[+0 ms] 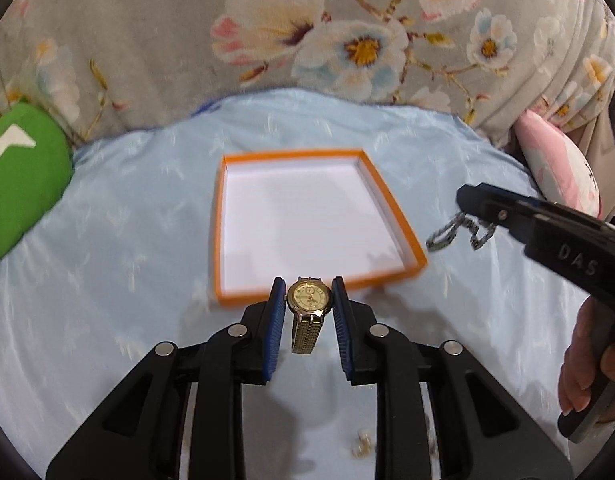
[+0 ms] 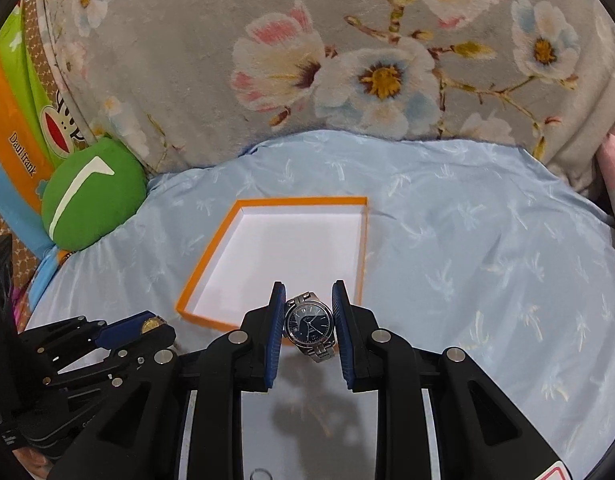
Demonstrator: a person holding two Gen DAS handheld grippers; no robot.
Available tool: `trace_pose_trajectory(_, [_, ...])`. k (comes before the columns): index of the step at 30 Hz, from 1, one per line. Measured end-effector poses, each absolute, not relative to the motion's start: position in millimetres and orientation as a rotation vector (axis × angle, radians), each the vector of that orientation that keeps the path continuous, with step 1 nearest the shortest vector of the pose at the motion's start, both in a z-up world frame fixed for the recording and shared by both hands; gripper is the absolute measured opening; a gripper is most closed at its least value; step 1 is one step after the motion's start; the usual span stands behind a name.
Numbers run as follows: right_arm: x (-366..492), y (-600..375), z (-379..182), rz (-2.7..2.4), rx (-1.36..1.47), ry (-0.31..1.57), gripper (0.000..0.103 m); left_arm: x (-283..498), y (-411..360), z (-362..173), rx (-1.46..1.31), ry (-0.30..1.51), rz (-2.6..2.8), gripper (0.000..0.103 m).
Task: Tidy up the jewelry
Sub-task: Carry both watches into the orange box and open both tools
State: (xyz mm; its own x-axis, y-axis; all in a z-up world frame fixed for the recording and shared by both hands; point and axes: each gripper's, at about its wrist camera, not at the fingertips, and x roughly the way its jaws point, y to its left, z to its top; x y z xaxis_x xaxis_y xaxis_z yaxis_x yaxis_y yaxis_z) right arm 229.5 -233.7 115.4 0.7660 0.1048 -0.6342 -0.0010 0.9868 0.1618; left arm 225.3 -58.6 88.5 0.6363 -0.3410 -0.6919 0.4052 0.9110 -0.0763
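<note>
left tool (image 1: 308,300): blue pads pinched on case of gold watch (image 1: 309,299), strap hanging down
right tool (image 2: 310,320): pads clamped on dark-dial silver watch (image 2: 310,325), raised
right hand (image 1: 587,364): fingers wrapped on handle, far right

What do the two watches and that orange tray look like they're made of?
Gold watch: apparently gold-toned metal, shiny case and fine mesh band. Dark-dial watch: looks like polished steel, silvery links glinting. Orange box: probably cardboard, with thin matte walls and a plain white inside.
</note>
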Motion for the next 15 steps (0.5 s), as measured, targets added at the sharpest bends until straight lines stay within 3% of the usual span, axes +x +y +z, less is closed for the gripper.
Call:
trace_pose_trajectory(6, [305.0,-234.4,115.5,0.054,0.154,0.685,0.023,306.8,-71.0,98.0,0.085,0.742,-0.387,0.023])
trace_pose_trajectory(15, [382.3,-241.7,80.6,0.02,0.149,0.677,0.023,397.7,-95.1,60.2,0.065,0.773,-0.37,0.023])
